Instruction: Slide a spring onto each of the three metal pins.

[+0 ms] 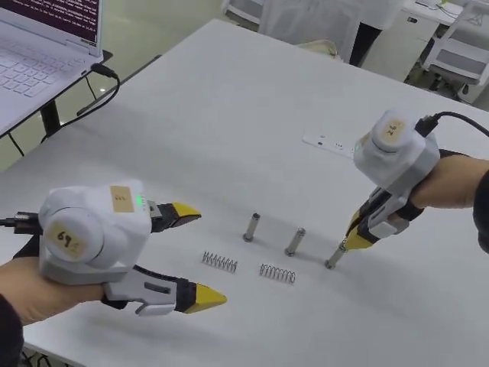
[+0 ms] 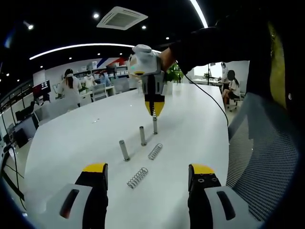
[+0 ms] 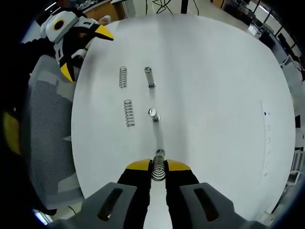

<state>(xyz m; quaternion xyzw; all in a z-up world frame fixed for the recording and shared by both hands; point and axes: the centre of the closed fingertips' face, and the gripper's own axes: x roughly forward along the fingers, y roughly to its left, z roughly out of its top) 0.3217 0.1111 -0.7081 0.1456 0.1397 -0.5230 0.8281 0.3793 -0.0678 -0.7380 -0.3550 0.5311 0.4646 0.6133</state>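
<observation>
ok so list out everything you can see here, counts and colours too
pins: 3, silver metal, upright in a row on the table
loose springs: 2, silver, lying flat beside the pins, on the person's side
held spring: 1, silver, at the top of the end pin
table: 1, white
strip: 1, white with dark marks, flat on the table beyond the pins
laptop: 1, pale keyboard, dark screen with text, far left
cable: 1, black, plugged into the laptop's side
left gripper: 1, white with yellow tips, open, near the loose springs
right gripper: 1, same colours, shut on the held spring
</observation>
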